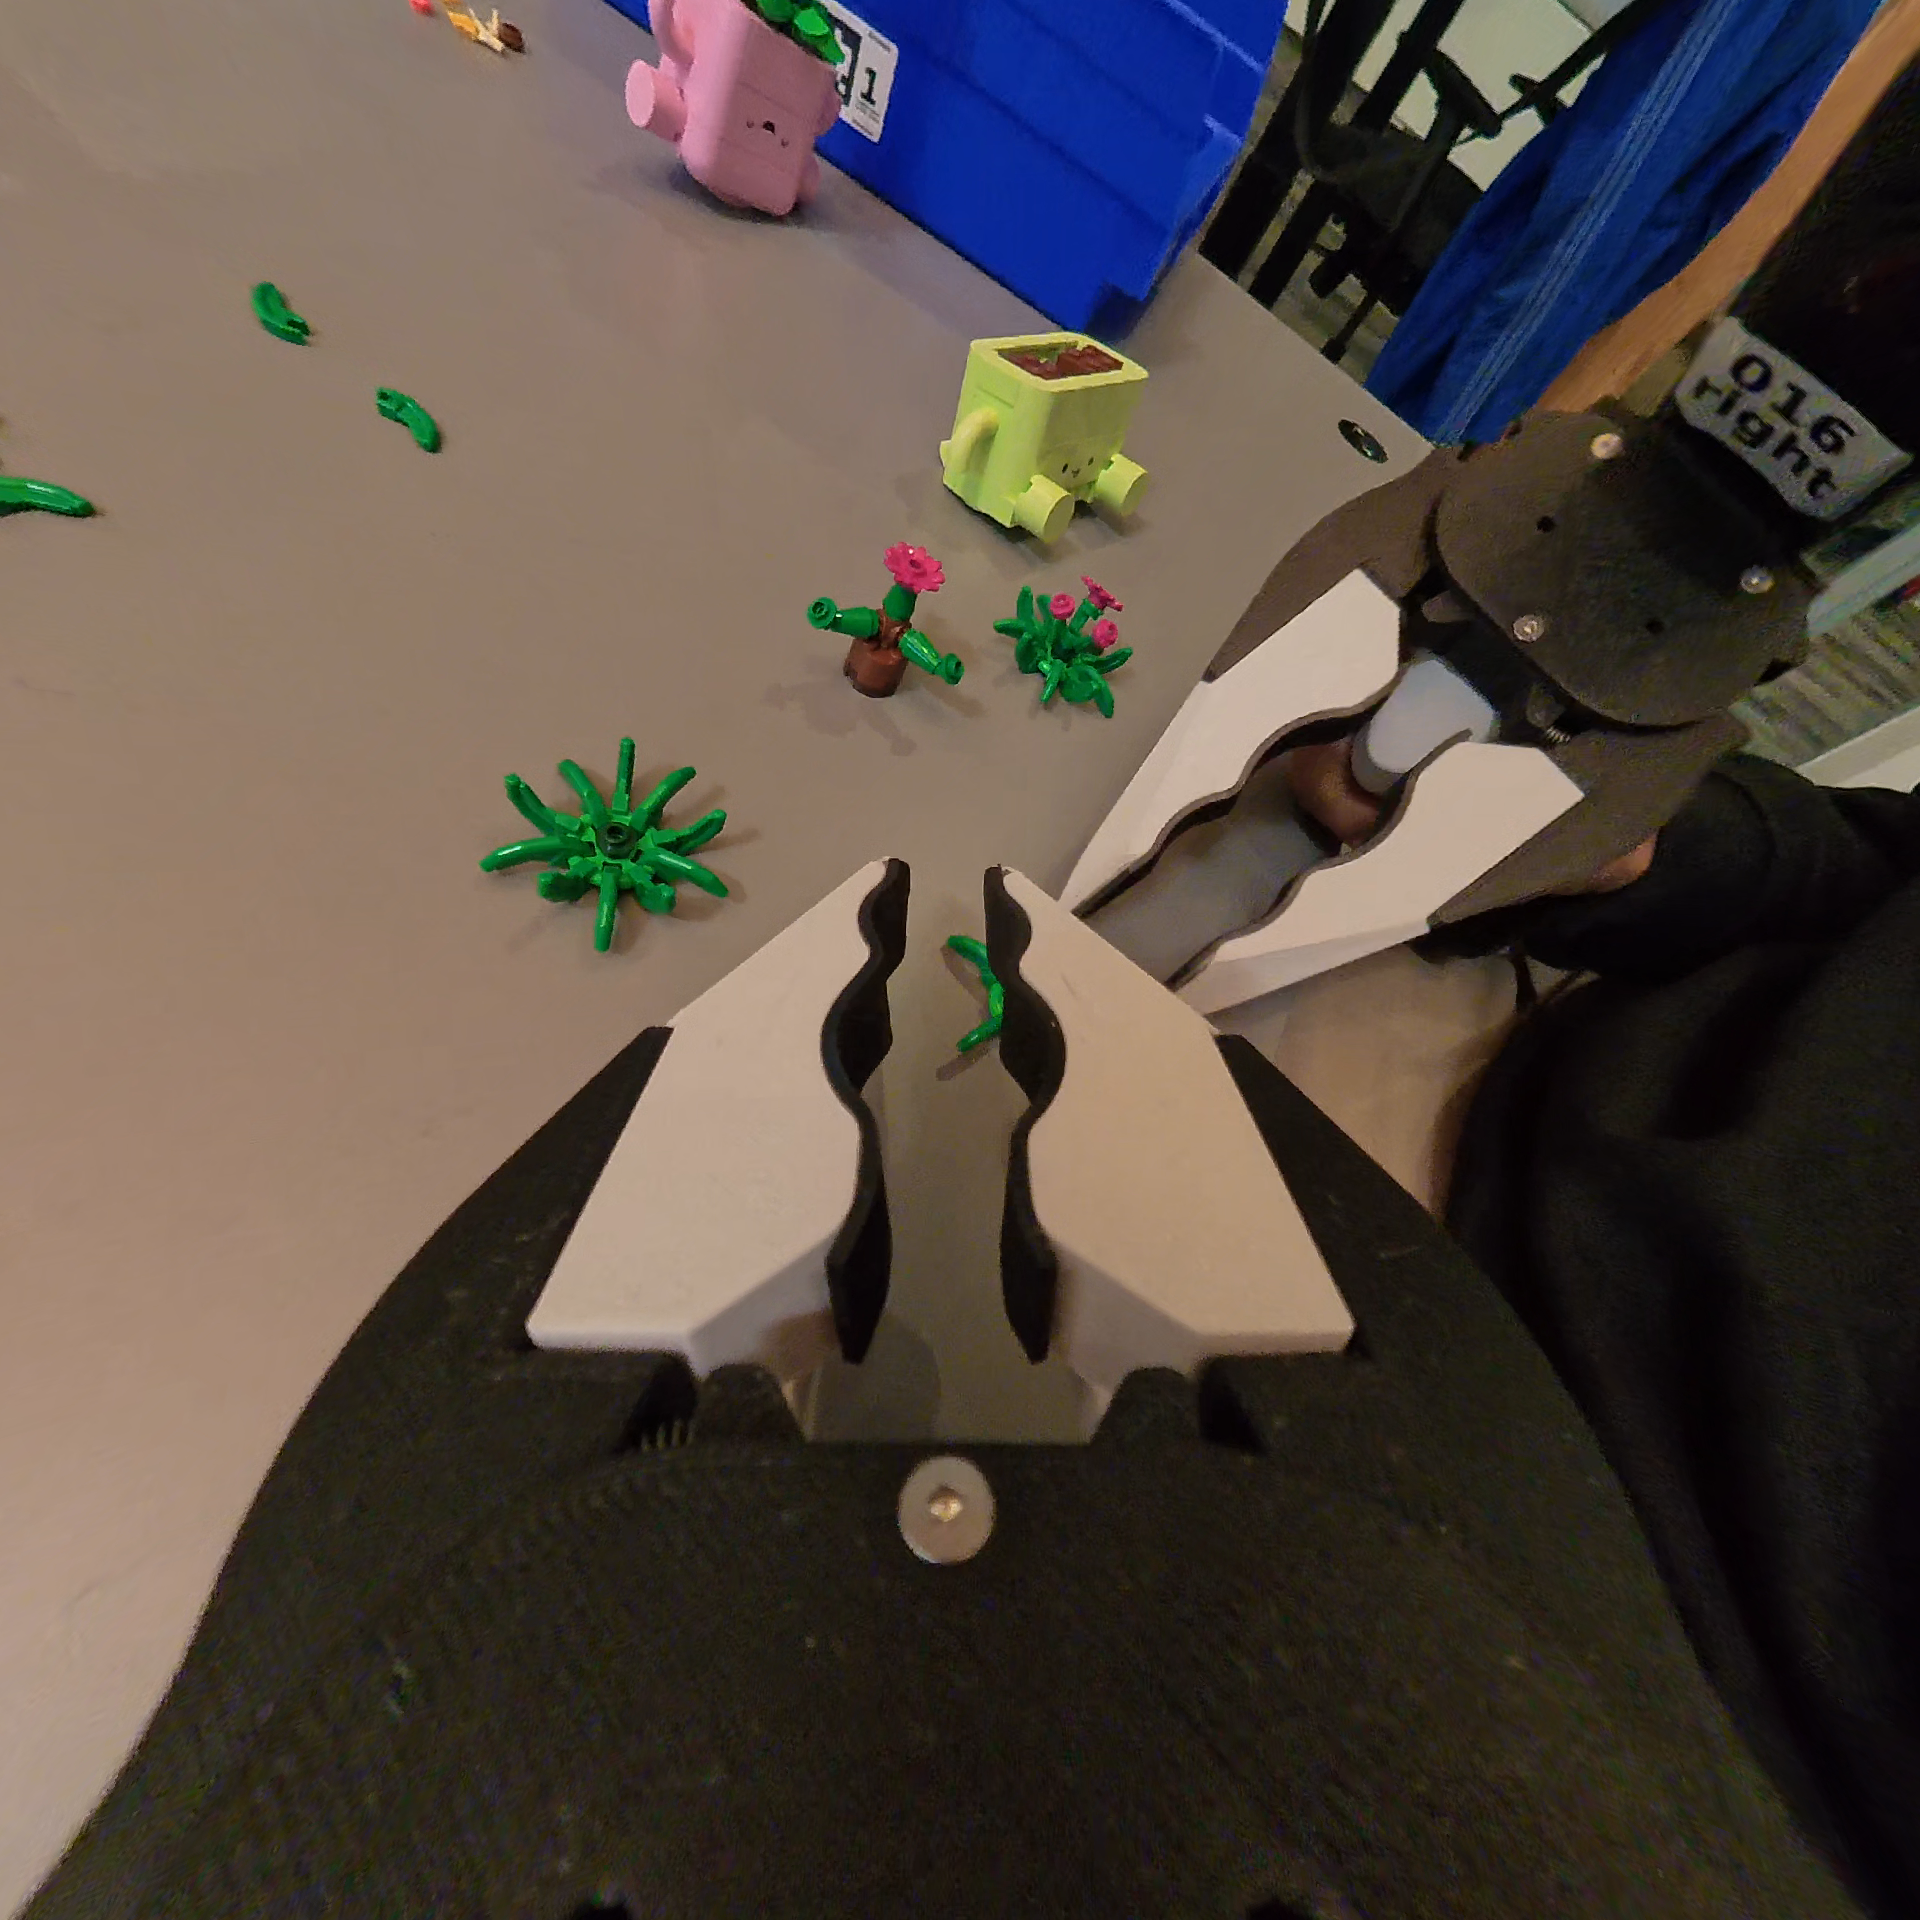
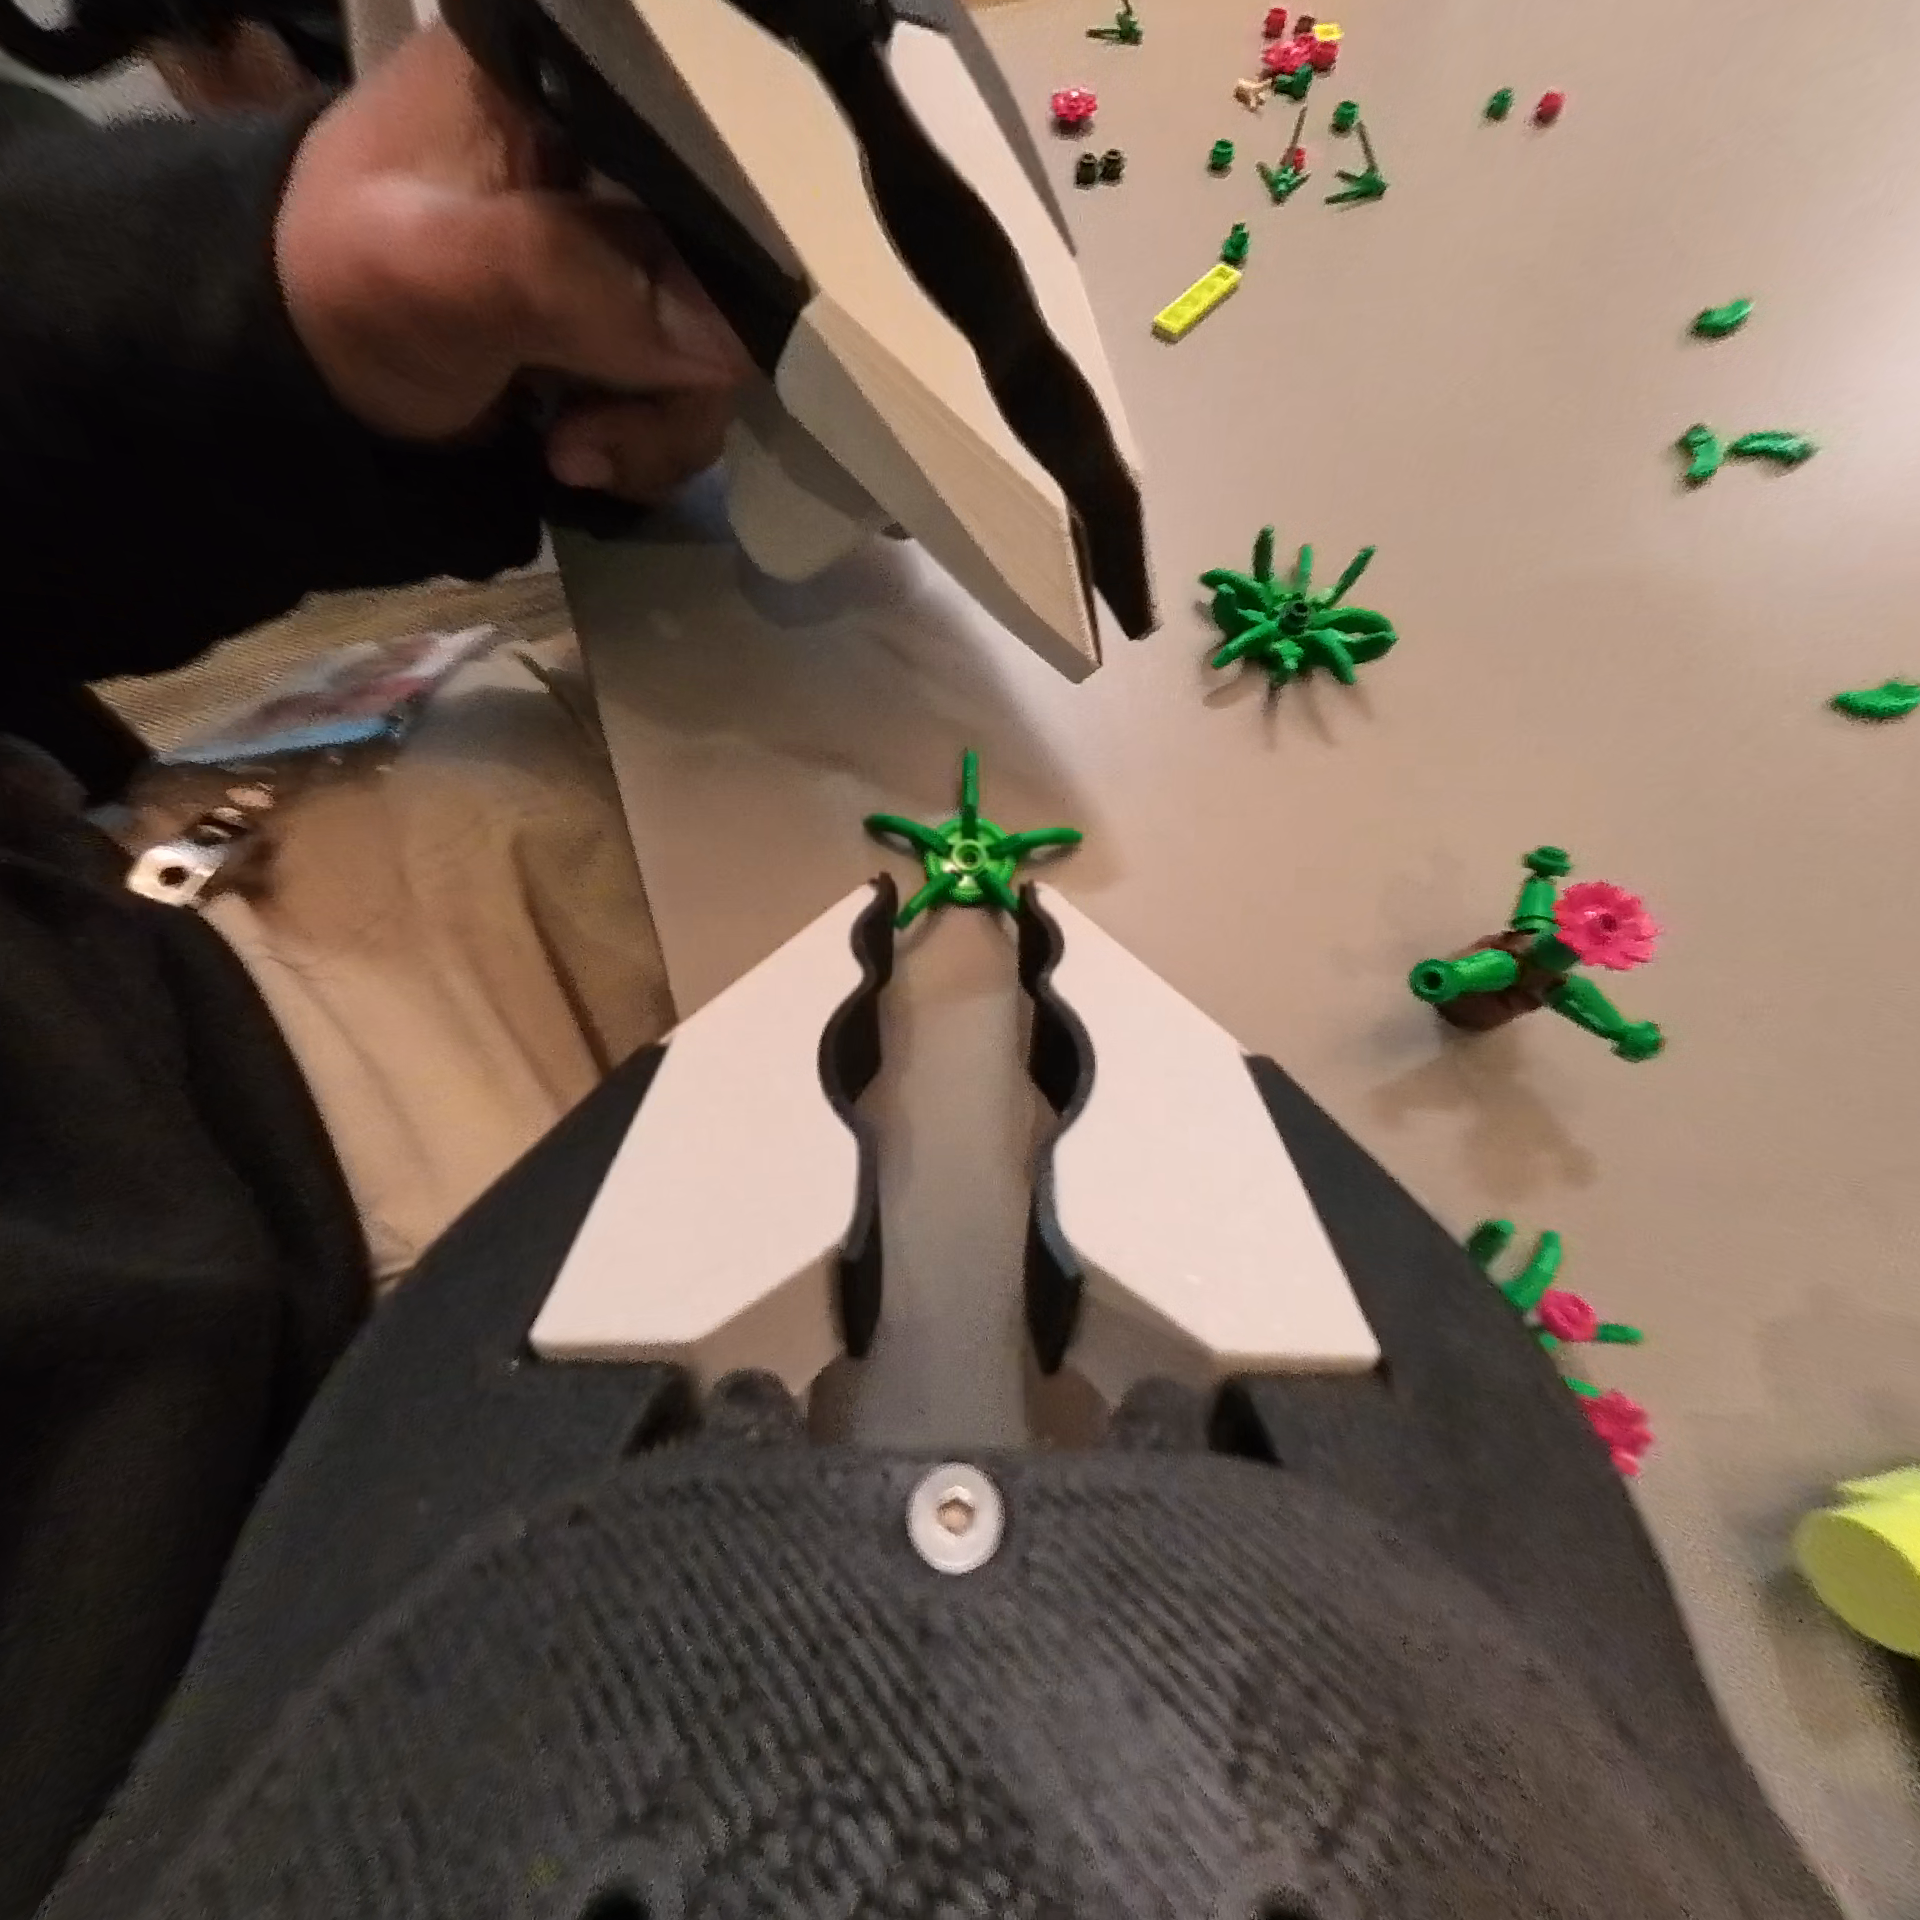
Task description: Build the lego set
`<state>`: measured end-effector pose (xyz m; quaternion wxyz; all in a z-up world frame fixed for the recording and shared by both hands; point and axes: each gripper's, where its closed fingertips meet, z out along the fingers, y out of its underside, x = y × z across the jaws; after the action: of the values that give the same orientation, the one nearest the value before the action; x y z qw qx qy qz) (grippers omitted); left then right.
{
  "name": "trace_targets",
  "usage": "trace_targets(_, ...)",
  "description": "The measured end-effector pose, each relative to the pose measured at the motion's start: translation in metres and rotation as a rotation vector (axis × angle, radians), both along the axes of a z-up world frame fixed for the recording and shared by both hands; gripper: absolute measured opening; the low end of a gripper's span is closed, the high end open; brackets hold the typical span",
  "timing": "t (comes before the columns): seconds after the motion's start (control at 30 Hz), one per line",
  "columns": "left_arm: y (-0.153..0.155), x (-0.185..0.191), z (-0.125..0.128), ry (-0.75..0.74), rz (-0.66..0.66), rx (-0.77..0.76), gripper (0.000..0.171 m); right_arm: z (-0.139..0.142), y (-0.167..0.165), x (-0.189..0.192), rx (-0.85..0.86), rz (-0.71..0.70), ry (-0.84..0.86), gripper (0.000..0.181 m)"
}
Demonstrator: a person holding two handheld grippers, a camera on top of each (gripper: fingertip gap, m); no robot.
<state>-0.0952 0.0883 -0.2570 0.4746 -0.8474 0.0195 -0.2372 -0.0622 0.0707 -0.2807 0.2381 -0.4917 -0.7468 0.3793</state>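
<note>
The grey bench [image 1: 312,935] carries everything here, and a big blue bin [image 1: 1039,135] stands along its far edge. Against this bin a pink pot figure [image 1: 743,114] stands with green leaves on top. Nearer to the person, a lime-green pot figure [image 1: 1044,436] stands alone with a brown top and no plant in it.

The left gripper [image 1: 945,878] hangs low over the near edge of the bench, its fingers [image 1: 774,1049] released with a narrow gap and nothing between them. The right gripper [image 2: 956,896] comes in from the side, also released, and its tips almost frame a small green five-leaf piece [image 2: 968,854] that lies flat on the bench near the edge. I cannot tell if the tips touch it. In the left wrist view this piece is mostly hidden behind the right finger of the left gripper. In the right wrist view the left gripper hangs above and just beyond the piece, so the two tools are crowded there.

A larger green bush of many leaves [image 1: 608,842] lies just beyond the left gripper. Farther away a brown stem with green arms and one pink flower [image 1: 888,629] stands, and beside it a low green cluster with three pink flowers [image 1: 1070,644]. Single curved green leaves [image 1: 407,418] are scattered on the left part of the bench. A flat yellow plate [image 2: 1197,301] and many tiny loose parts [image 2: 1288,114] lie well apart from the grippers.
</note>
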Motion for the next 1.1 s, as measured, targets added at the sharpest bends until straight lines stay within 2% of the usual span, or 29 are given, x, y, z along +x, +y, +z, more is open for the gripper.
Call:
trace_targets(0.13, 0.000, 0.001, -0.001, 0.011, -0.002, -0.007, 0.014, -0.002, -0.002, -0.001, -0.055, -0.005, -0.038, 0.022)
trace_targets(0.37, 0.000, 0.001, -0.002, 0.007, -0.001, -0.009, 0.014, 0.013, -0.015, 0.000, -0.098, 0.000, 0.038, 0.025)
trace_targets(0.53, 0.000, 0.002, -0.004, 0.007, -0.009, -0.026, 0.014, 0.004, -0.017, -0.001, -0.051, -0.003, -0.001, 0.012)
trace_targets(0.73, 0.000, 0.004, -0.006, 0.031, -0.017, -0.033, 0.014, -0.010, -0.012, -0.004, 0.018, -0.049, -0.062, 0.013)
trace_targets(0.87, 0.000, 0.006, -0.007, -0.001, -0.026, -0.046, 0.021, -0.012, -0.007, -0.006, 0.076, -0.075, -0.050, 0.000)
trace_targets(1.03, 0.000, 0.002, 0.003, -0.103, 0.000, -0.002, 0.030, -0.008, 0.005, -0.004, 0.103, -0.101, -0.017, 0.000)
trace_targets(1.1, 0.000, 0.000, 0.010, -0.185, 0.013, 0.033, 0.036, 0.003, 0.010, -0.003, 0.113, -0.112, 0.056, 0.000)
